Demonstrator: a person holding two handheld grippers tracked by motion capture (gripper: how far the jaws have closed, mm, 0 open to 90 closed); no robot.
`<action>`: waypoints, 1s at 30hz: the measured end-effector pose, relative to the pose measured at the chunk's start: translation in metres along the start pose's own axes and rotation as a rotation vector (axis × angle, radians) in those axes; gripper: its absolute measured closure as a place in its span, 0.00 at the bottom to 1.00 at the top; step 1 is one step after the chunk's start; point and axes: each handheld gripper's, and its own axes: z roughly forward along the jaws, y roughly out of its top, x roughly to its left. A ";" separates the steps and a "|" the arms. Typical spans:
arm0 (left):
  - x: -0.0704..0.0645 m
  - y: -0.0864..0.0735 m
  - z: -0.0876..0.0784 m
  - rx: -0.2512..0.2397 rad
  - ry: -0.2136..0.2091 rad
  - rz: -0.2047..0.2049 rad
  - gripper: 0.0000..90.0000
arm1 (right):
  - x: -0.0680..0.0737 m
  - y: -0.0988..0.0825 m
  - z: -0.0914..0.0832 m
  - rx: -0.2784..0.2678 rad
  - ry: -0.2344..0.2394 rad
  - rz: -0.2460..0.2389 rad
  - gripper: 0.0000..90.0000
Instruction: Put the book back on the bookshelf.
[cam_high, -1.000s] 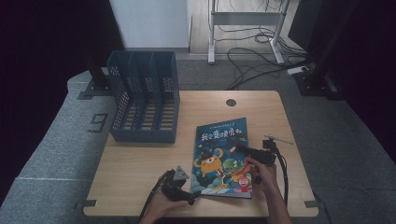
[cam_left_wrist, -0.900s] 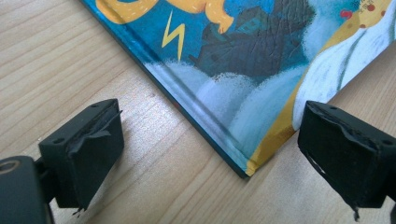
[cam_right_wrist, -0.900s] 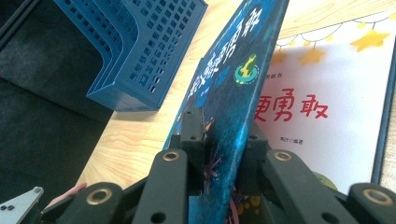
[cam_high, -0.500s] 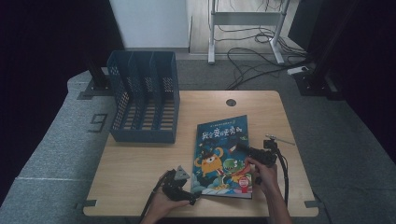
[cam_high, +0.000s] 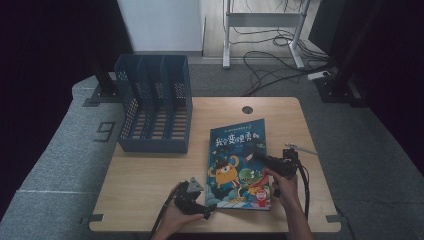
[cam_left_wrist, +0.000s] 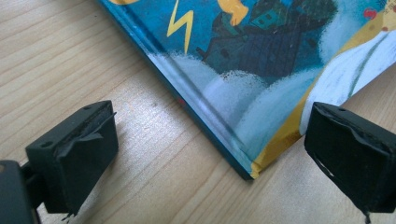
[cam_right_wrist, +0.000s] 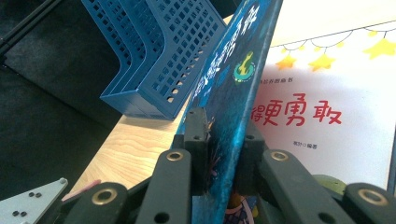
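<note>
Blue picture book (cam_high: 237, 160) — front cover lifted

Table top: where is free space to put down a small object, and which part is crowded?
The table has a bare patch in front of the blue file rack, left of the book. Another lies behind the book, around the cable hole. The near edge is crowded: the left gripper is open at the book's corner, and the right gripper clamps its cover.

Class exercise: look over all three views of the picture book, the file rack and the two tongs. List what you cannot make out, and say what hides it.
- High view: the picture book's small print, too small to read.
- Right gripper view: the lower title page, hidden by the right tongs and the lifted cover they clamp.
- Left gripper view: most of the book, cut off by the frame beyond the open left tongs.
- Right gripper view: the file rack's slots, cut off.
</note>
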 end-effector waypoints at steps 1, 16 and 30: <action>0.000 0.000 0.000 -0.002 0.002 -0.002 0.03 | 0.000 0.000 0.000 -0.001 -0.001 -0.002 0.87; 0.002 0.001 0.003 -0.018 0.008 -0.011 0.02 | 0.007 0.002 -0.004 -0.033 0.012 -0.032 0.88; 0.001 0.002 0.004 -0.040 0.034 -0.007 0.03 | 0.027 0.006 -0.013 -0.083 0.049 -0.148 0.89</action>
